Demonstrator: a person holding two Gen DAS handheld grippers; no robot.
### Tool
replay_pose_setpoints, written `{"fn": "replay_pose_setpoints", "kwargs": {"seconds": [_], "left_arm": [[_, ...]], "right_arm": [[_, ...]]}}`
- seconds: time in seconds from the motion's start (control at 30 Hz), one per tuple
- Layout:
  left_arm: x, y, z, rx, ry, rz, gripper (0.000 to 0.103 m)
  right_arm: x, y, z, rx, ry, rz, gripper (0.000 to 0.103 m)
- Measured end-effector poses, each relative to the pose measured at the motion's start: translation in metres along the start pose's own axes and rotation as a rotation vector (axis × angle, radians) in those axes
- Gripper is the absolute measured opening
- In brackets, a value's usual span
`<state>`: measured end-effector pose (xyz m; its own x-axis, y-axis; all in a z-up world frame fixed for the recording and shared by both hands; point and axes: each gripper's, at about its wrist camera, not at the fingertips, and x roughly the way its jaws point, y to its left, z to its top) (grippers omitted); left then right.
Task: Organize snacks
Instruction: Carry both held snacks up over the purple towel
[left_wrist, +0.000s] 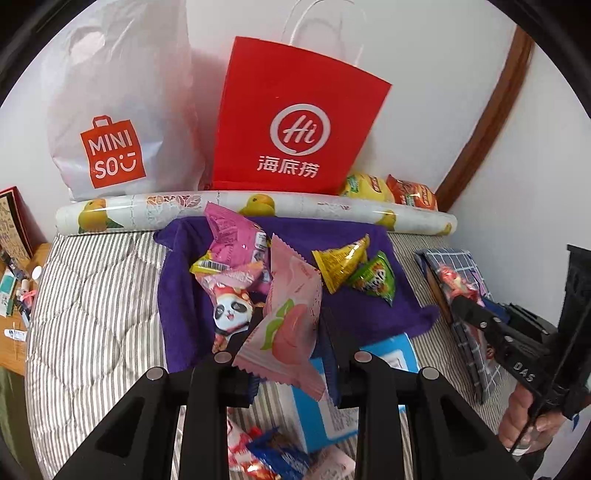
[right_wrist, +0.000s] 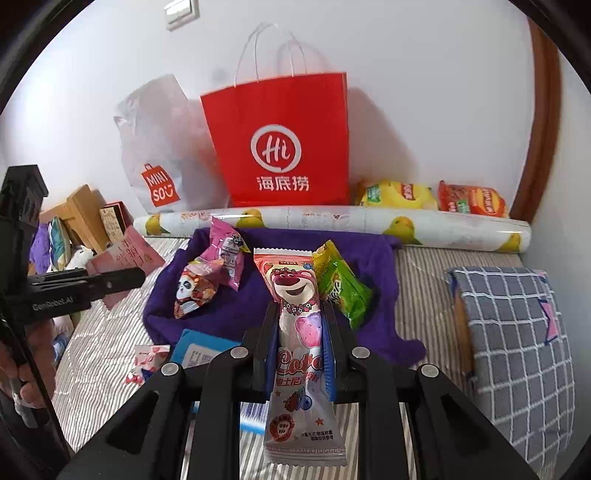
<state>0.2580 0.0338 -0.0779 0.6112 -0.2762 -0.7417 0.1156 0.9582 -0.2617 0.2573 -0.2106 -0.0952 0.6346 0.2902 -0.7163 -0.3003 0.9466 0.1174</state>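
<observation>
My left gripper (left_wrist: 288, 325) is shut on a pink peach snack packet (left_wrist: 291, 317) and holds it above the purple cloth (left_wrist: 369, 310). My right gripper (right_wrist: 299, 325) is shut on a long pink bear candy packet (right_wrist: 295, 295), also above the purple cloth (right_wrist: 376, 280). On the cloth lie a panda packet (left_wrist: 231, 310), a pink packet (left_wrist: 232, 240), a yellow triangular packet (left_wrist: 341, 260) and a green packet (left_wrist: 375, 278). The panda packet (right_wrist: 192, 288) and green packet (right_wrist: 343, 291) also show in the right wrist view.
A red paper bag (left_wrist: 295, 122) and a white Miniso bag (left_wrist: 114, 118) stand against the wall behind a fruit-print roll (left_wrist: 258, 212). Yellow (right_wrist: 395, 194) and orange chip bags (right_wrist: 472, 199) lie at back right. A blue box (left_wrist: 325, 398), a checked cloth bundle (right_wrist: 513, 332) and loose sweets (right_wrist: 147, 362) lie on the striped bed.
</observation>
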Motion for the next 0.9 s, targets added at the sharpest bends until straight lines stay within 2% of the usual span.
{"fn": "replay_pose_setpoints", "kwargs": {"seconds": [0.3, 0.47, 0.73, 0.9], "left_arm": [[0.033, 0.011, 0.017, -0.014, 0.036, 0.007, 0.026], [0.059, 0.005, 0.022, 0.018, 0.077, 0.005, 0.026], [0.101, -0.003, 0.023, 0.027, 0.161, -0.001, 0.026], [0.118, -0.007, 0.02, 0.04, 0.198, 0.002, 0.026]], "right_arm": [[0.074, -0.002, 0.015, -0.025, 0.101, 0.055, 0.021], [0.11, -0.002, 0.014, -0.075, 0.185, 0.102, 0.021], [0.139, -0.008, 0.006, -0.092, 0.258, 0.107, 0.021], [0.145, -0.009, 0.006, -0.098, 0.267, 0.124, 0.023]]}}
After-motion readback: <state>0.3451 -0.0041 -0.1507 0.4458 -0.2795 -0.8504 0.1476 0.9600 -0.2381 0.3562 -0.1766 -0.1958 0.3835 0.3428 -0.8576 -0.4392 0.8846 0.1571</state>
